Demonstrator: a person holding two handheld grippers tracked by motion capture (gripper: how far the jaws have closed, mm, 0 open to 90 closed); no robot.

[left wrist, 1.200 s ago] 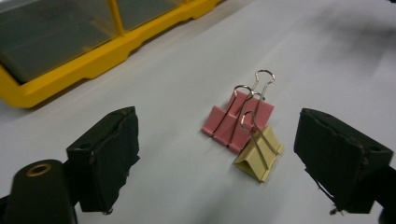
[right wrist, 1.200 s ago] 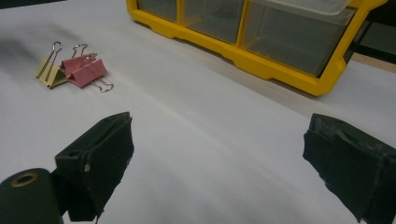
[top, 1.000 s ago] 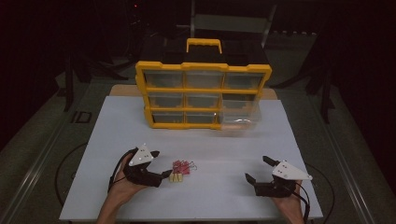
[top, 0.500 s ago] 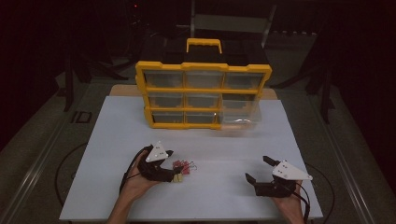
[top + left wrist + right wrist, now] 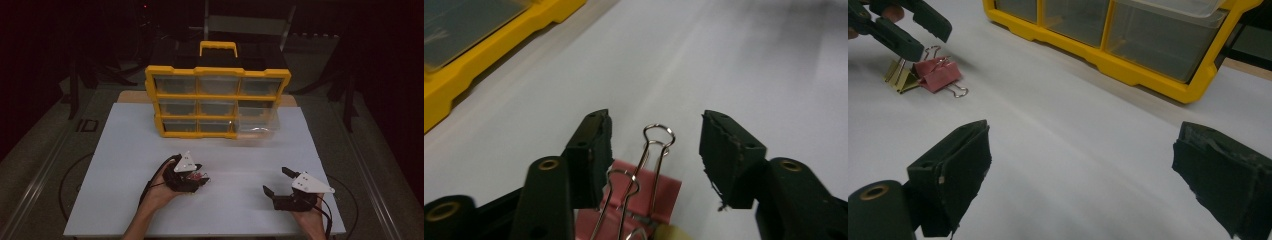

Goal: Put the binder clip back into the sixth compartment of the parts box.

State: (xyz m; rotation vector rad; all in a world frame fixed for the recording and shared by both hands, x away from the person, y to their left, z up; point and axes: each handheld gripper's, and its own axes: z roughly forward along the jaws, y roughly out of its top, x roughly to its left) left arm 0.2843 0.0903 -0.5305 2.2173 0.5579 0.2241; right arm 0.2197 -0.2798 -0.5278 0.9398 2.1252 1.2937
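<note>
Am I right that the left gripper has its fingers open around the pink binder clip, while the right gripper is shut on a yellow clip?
Not quite: the right gripper is open and holds nothing, as the right gripper view shows. The yellow clip lies on the table beside the pink binder clip. The left gripper does have its fingers open around the pink one.

Both the left hand-held gripper [image 5: 194, 176] and right hand-held gripper [image 5: 276, 182] have jaws spread.

Dim, dark surroundings; lit white tabletop [image 5: 125, 165]; gripper views' edges blurred
</note>
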